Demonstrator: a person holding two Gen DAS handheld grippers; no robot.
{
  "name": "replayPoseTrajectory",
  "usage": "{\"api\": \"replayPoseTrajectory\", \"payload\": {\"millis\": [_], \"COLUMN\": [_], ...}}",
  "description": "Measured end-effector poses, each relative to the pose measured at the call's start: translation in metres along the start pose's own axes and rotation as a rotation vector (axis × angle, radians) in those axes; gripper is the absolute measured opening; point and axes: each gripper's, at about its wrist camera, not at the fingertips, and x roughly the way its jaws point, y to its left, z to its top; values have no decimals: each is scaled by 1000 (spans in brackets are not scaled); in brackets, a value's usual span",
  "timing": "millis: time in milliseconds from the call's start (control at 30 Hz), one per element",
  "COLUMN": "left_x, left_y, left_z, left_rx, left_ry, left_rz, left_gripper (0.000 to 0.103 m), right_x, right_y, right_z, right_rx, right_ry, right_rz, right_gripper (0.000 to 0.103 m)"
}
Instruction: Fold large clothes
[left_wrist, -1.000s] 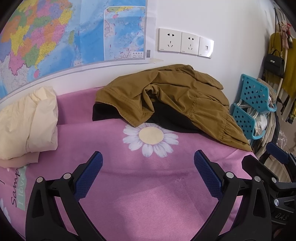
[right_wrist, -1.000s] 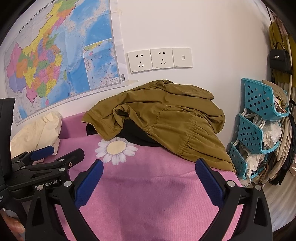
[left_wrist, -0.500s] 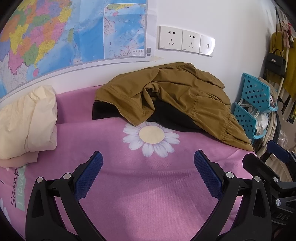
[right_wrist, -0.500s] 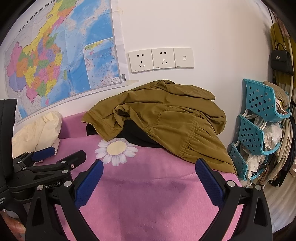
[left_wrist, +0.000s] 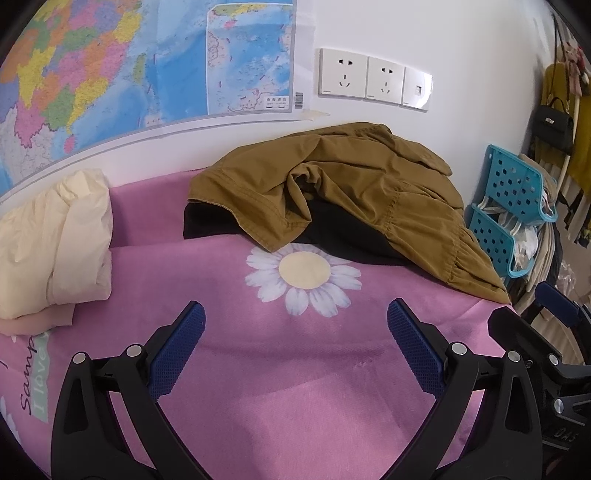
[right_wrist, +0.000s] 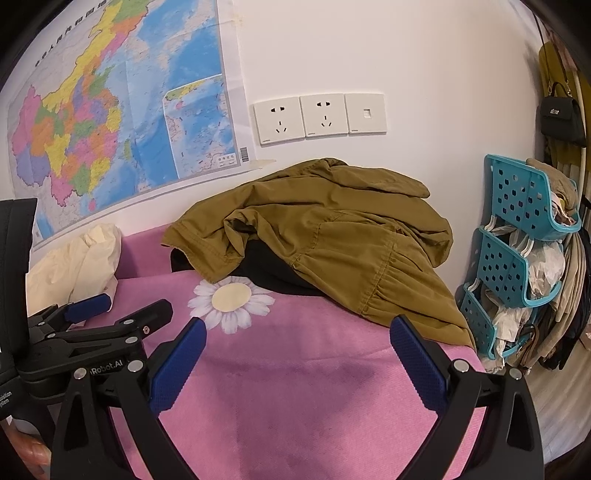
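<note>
A crumpled olive-brown garment (left_wrist: 351, 192) lies in a heap at the back of the pink daisy-print cloth (left_wrist: 280, 369), over a black garment (left_wrist: 332, 236). It also shows in the right wrist view (right_wrist: 332, 236), with the black garment (right_wrist: 269, 269) under it. My left gripper (left_wrist: 295, 328) is open and empty, low over the pink cloth, short of the heap. My right gripper (right_wrist: 297, 343) is open and empty, beside the left one. The left gripper shows at the left of the right wrist view (right_wrist: 110, 314).
A cream folded garment (left_wrist: 51, 243) lies at the back left. A wall with a map (left_wrist: 110, 66) and sockets (left_wrist: 373, 79) stands behind. Blue plastic baskets (right_wrist: 517, 240) with clothes stand off the right edge, with bags hanging above.
Both grippers have drifted slightly; the view of the heap shifts a little. Nothing was taken hold of.
</note>
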Motion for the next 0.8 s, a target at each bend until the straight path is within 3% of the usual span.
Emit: {"api": "replayPoseTrajectory", "payload": {"millis": [667,800], "left_x": [19,30], "left_y": [5,16], "left_z": [1,8], "left_rx": [-19,-34], "left_ry": [34,46], "left_rz": [3,24], "left_gripper": [98,98], "right_x": [19,38], "right_y": [2,1], "right_z": [5,16], "right_rx": [-39,-69], "right_ry": [19,34], "right_rz": [-6,2], "right_gripper": [97,97]}}
